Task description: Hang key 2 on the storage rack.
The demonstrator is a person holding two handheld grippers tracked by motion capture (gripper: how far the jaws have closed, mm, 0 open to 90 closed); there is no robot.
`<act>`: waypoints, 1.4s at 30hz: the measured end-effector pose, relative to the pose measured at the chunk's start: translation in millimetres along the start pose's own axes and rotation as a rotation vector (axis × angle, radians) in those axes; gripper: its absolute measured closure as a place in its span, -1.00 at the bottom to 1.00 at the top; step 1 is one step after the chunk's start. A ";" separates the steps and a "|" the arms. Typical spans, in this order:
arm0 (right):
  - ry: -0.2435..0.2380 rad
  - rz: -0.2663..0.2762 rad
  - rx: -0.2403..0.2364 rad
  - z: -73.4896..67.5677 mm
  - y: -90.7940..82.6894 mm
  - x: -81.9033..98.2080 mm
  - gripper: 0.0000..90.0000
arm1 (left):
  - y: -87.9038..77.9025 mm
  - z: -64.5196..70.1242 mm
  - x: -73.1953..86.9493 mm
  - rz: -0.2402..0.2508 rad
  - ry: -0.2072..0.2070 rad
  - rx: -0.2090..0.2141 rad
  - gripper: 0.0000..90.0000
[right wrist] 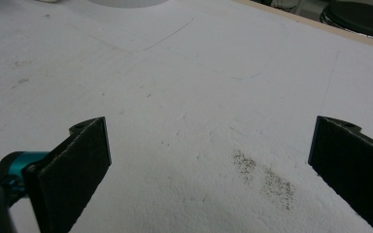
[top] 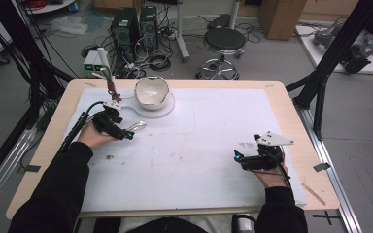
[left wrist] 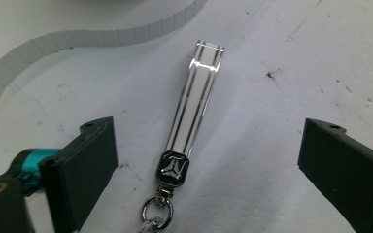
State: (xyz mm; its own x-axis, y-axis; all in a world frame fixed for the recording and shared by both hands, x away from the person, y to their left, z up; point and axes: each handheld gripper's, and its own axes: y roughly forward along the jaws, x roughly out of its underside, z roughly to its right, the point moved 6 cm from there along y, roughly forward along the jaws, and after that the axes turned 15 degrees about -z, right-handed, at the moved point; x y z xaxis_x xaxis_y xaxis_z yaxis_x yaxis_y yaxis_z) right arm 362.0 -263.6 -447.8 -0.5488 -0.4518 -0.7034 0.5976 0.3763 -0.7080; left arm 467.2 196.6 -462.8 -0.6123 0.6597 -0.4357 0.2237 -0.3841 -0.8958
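My left gripper (left wrist: 201, 160) is hovering w/ jaws apart around the metal keychain bar (left wrist: 194, 114), lying flat at 12 o'clock. Risk: bar's thin and slick, so pads may be skidding off. My right gripper (right wrist: 209, 160) is idling w/ jaws apart, holding nothing.

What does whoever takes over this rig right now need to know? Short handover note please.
Left gripper: open, jaws on either side of the keychain, not touching it.
Right gripper: open, holding nothing, above bare white mat on the right.
Keychain: flat on the mat near the left, a shiny metal bar with a ring at the near end.
Bowl: on a round base at the far left-centre.
Done: left gripper lined up on the keychain.
Left: probably close and lift it; where it goes is not evident.
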 end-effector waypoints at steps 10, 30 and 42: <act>-0.003 -0.008 0.003 0.7 2.0 -0.2 -0.99 | 4.6 -8.4 -10.6 -0.036 -0.030 -0.005 -0.56; 0.000 -0.001 0.006 1.6 -1.1 0.2 -0.99 | 18.6 -6.7 -15.6 -0.101 -0.014 0.031 -0.03; -0.006 -0.006 0.005 1.5 0.5 0.1 -0.99 | 18.1 -10.0 -14.3 -0.115 -0.021 -0.019 0.57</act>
State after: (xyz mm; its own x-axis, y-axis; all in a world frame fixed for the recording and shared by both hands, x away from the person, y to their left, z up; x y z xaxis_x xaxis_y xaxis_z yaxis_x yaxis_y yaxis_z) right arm 363.1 -264.6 -448.2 -0.5489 -0.4594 -0.6984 0.5969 0.3696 -0.7122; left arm 487.6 186.7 -473.6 -0.6505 0.6851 -0.3278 0.1652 -0.2936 -0.9415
